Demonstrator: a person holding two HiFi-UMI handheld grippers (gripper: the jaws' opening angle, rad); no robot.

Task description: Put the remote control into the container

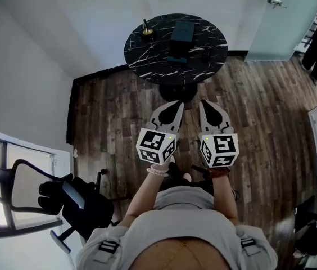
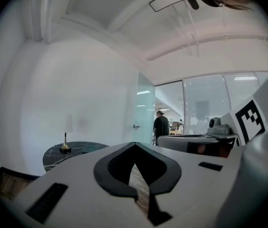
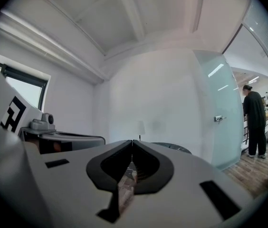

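Approach step, nothing grasped yet. Left gripper (image 1: 179, 103) and right gripper (image 1: 203, 102) both pressed together, empty. Table (image 1: 145, 55) at 12 o'clock carries teal container (image 1: 182, 31). Dark slab at container's 6 o'clock is probably remote control (image 1: 176, 57). Next: close distance, spread one claw.
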